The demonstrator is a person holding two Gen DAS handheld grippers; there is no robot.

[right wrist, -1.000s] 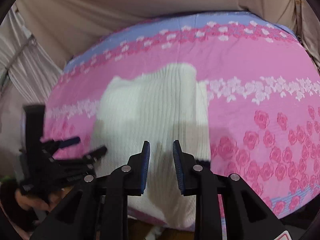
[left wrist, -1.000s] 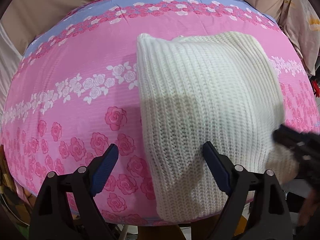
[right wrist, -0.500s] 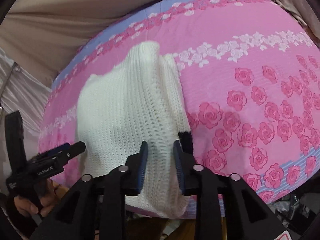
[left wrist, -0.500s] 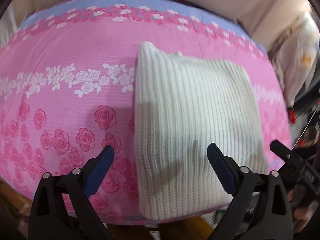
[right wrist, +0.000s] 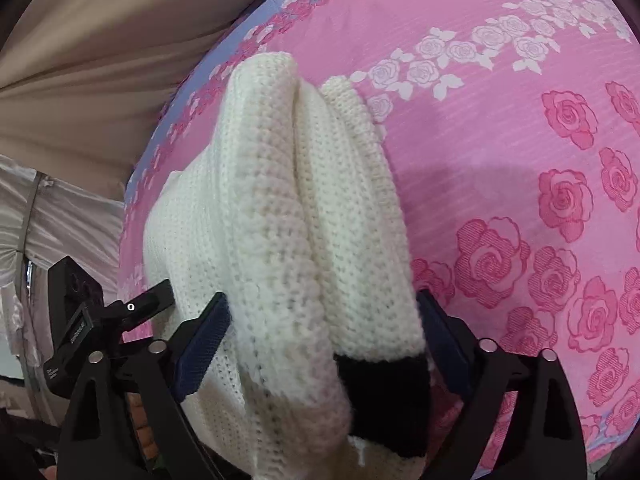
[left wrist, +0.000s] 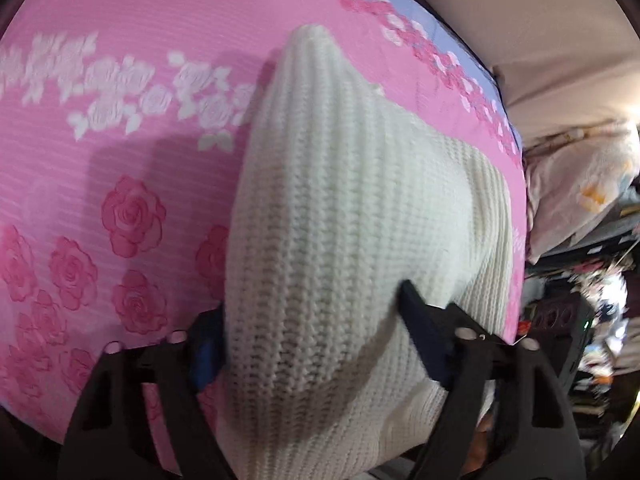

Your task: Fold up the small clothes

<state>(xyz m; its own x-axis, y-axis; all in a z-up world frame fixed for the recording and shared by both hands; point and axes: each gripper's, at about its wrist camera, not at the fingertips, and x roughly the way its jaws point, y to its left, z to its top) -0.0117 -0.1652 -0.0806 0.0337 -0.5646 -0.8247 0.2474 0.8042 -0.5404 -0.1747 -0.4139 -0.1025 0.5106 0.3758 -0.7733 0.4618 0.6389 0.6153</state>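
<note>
Both grippers are spread wide and straddling the folded white knit sweater [left wrist: 344, 216] on the pink rose-print sheet [left wrist: 120, 128]. Left gripper [left wrist: 308, 328]: fingers sit either side of the near-left part of the bundle, knit bulging up between them, not pinched as far as I can see. Right gripper [right wrist: 324, 332]: same story on the right side, jaws wide, with several stacked folds plus a black cuff band [right wrist: 384, 396] between them. Sweater sits at the near edge of the bed, already a compact multi-layer stack, near end overhanging slightly. Left tool [right wrist: 100, 320] is visible in the right view, just beside the bundle's left edge. My read: folding proper is about done; this looks like the grab-the-stack step, either for a final fold or to carry it off. Next move needs both jaws closing together over all layers; thick knit may let the inner folds slip, so bite deep, lift level.
</note>
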